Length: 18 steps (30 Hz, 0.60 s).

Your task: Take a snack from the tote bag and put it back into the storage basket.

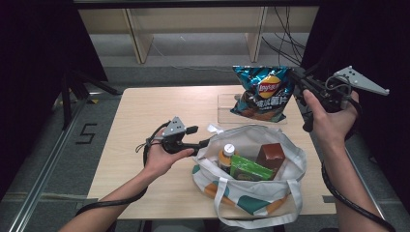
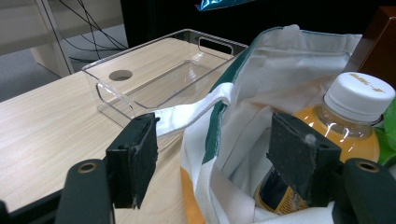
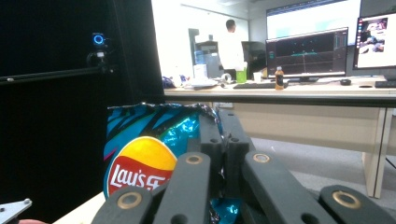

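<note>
Chip bag (image 1: pixel 263 92) pinched at top edge by right gripper (image 1: pixel 296 81), lifted above clear tray (image 1: pixel 225 112), behind tote bag (image 1: pixel 251 174).
Jaws closed tight on crinkled foil, probably so that the light pack hangs freely during transfer. Left gripper (image 1: pixel 205 143) open astride tote rim, seemingly to steady the mouth. Inside tote: juice bottle (image 1: pixel 226 155), green packet (image 1: pixel 249 169), brown box (image 1: pixel 270 155), leaving little room.

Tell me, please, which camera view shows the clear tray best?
The left gripper view: the clear tray shows whole, empty, beyond the tote. In the high view the chip bag covers most of it.
</note>
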{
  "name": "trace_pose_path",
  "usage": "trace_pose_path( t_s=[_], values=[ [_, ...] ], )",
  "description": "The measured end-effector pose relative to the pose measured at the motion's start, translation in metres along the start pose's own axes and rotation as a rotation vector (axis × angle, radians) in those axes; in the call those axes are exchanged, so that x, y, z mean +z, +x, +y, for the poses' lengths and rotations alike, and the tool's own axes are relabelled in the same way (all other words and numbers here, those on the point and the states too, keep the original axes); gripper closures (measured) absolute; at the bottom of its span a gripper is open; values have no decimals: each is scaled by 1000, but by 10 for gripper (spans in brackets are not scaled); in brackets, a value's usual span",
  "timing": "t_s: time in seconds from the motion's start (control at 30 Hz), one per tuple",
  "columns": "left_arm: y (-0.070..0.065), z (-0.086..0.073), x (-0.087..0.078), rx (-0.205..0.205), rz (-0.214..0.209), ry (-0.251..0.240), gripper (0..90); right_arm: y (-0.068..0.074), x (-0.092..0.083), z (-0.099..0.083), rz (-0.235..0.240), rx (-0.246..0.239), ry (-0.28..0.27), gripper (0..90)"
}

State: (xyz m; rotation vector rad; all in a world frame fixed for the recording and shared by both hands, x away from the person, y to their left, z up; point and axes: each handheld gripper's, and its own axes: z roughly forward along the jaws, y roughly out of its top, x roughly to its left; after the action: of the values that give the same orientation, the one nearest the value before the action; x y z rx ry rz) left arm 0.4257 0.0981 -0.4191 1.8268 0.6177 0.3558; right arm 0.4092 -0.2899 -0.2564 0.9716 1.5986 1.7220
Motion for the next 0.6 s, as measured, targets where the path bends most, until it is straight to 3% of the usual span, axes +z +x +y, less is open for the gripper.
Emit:
trace_pose_path(
  t_s=[0.6],
  values=[
    [0,-1,1,1,-4,-2,323,-15,13,-2,-48,12,10,900]
  ],
)
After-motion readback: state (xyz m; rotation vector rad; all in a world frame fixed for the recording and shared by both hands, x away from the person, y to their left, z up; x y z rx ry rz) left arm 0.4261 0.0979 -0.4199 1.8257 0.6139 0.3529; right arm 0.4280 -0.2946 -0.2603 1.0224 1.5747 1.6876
